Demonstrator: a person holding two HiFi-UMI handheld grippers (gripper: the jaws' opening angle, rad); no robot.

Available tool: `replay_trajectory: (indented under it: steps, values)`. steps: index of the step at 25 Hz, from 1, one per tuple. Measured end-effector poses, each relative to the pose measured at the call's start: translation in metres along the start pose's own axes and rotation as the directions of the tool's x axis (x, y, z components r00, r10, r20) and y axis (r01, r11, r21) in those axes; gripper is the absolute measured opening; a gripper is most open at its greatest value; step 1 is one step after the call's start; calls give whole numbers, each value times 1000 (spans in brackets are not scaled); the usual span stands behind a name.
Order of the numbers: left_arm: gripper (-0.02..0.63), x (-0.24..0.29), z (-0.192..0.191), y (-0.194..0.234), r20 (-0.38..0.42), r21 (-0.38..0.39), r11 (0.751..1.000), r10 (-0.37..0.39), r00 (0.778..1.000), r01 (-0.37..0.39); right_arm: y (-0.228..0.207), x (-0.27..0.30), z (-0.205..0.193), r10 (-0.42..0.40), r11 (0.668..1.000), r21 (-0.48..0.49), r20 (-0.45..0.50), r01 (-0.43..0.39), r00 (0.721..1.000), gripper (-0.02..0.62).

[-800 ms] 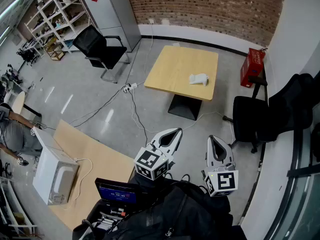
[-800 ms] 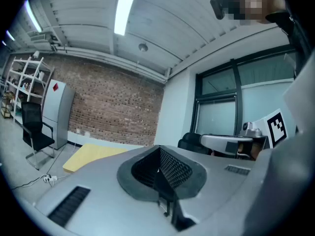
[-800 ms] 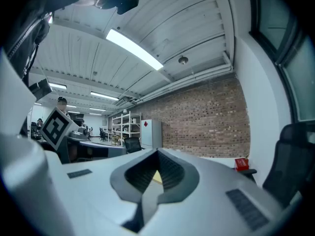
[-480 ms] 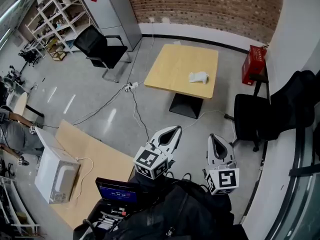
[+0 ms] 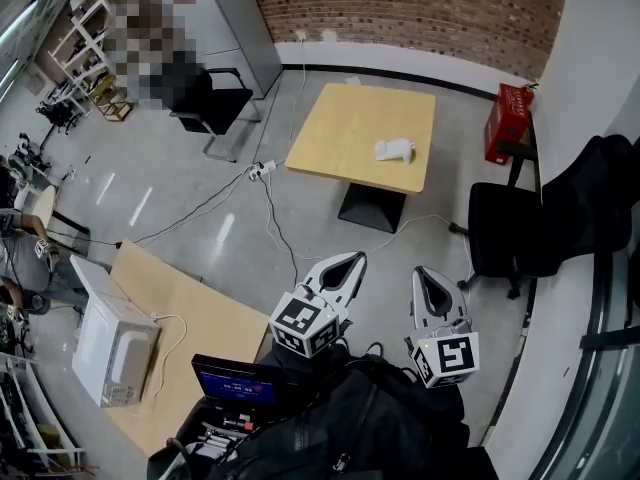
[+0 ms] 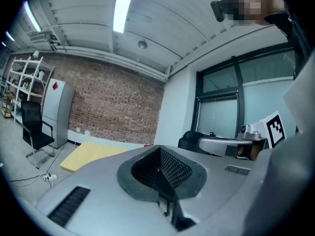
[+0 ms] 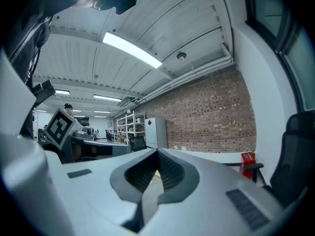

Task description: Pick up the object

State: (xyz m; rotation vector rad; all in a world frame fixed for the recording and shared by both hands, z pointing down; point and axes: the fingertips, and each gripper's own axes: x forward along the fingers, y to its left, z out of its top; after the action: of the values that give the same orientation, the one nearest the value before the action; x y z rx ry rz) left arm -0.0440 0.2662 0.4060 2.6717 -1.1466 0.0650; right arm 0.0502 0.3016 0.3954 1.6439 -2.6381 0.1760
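Left tongs (image 5: 350, 261) and right tongs (image 5: 424, 274) clenched, empty; white crumpled object (image 5: 394, 149) near tan wooden counter's (image 5: 350, 133) right edge is barely nearer, still far.

At the bottom middle of the head view the person wore black clothing (image 5: 350, 428), bulky and creased. The left gripper (image 5: 356, 259) and the right gripper (image 5: 424, 272) each had a smooth, pale grey shell tapering to a point. Each shell was lined with dark ribbed pads (image 6: 173, 169). Behind each shell sat a white marker cube (image 5: 302, 326) printed with black squares. In the gripper views, dark slotted vents (image 6: 69, 205) marked the shells.
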Motion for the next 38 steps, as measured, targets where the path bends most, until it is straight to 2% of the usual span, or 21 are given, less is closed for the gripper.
replay_trajectory:
  steps: [5,9,13,21,26,31,38]
  values:
    - [0,7,-8,17,-28,-18,1000,19,999,-20,8,16,-11,82,996,31,-37,-81,996,5]
    - [0,21,-15,34,-47,-44,999,18,999,-20,5,34,-20,107,993,47,-63,-104,992,5]
    - [0,44,-10,58,-40,-58,998,-1,999,-1,-5,61,-16,96,995,29,-70,-94,993,5]
    - [0,101,18,104,-15,-47,997,-65,998,64,-16,128,9,107,991,-74,-81,-113,991,5]
    - [0,121,20,132,-39,-45,995,-91,995,89,-16,164,10,97,990,-90,-106,-107,990,5]
    - [0,137,10,161,-80,21,996,-89,993,91,-17,197,4,74,991,-96,-140,-88,987,5]
    - [0,151,8,195,-72,19,996,-91,993,92,-18,231,-8,50,994,-85,-188,-67,981,5]
